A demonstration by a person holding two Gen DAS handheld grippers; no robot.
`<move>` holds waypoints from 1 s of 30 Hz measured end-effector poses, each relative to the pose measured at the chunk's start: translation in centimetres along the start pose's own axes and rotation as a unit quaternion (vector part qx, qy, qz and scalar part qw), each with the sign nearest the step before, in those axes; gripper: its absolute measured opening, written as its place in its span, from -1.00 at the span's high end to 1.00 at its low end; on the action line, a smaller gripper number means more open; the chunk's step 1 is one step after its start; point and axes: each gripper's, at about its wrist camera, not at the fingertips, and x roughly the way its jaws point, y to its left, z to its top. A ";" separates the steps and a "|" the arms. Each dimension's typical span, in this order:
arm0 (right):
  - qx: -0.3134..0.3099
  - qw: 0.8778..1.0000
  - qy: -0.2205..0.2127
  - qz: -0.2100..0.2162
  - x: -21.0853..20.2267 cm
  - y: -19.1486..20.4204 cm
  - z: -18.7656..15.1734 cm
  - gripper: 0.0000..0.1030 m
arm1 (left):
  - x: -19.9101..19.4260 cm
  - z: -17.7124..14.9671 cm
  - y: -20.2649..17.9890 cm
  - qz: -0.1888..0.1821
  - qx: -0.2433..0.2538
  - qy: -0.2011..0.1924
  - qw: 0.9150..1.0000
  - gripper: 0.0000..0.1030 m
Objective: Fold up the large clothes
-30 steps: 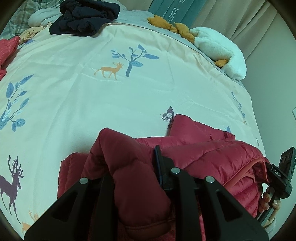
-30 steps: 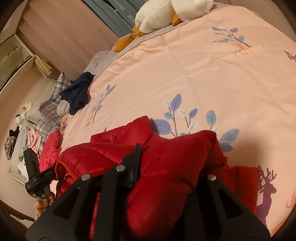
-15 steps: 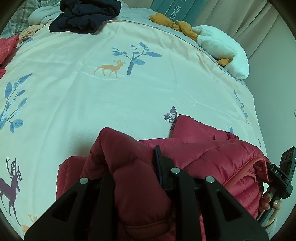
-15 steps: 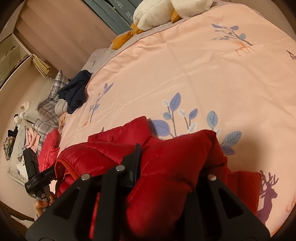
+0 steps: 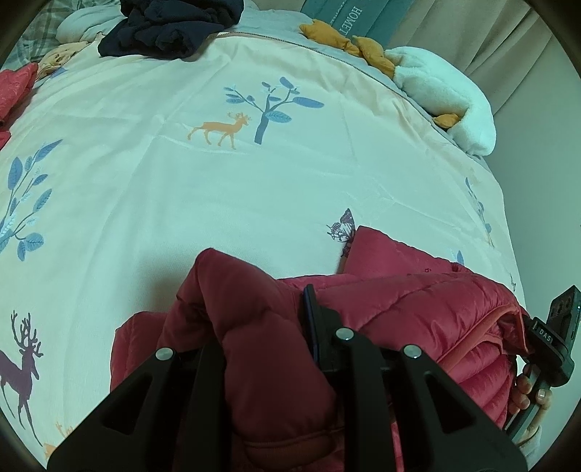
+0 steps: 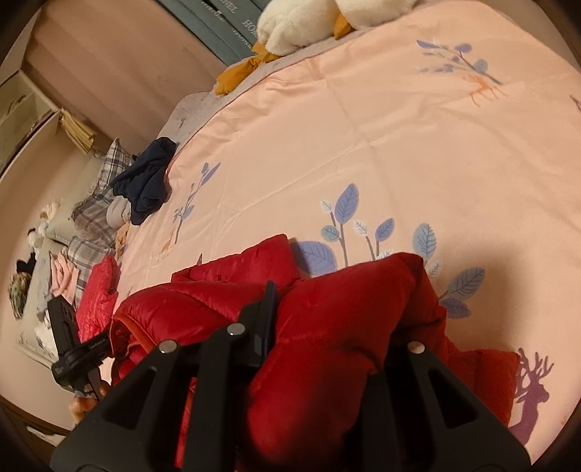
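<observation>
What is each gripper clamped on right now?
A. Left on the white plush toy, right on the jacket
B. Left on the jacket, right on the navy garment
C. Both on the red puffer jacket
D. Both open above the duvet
C: the left gripper and the right gripper each have a bunched fold of the red puffer jacket pinched between their fingers.

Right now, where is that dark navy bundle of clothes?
The navy bundle lies at the far end of the bed, top left in the left wrist view, beside the plaid pillows and well apart from the red puffer jacket that both grippers hold.
</observation>
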 end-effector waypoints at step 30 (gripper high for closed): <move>0.029 0.999 -0.002 0.038 -0.4 -0.3 0.2 0.15 | -0.8 0.2 0.4 -0.032 -0.035 -0.008 0.999 0.44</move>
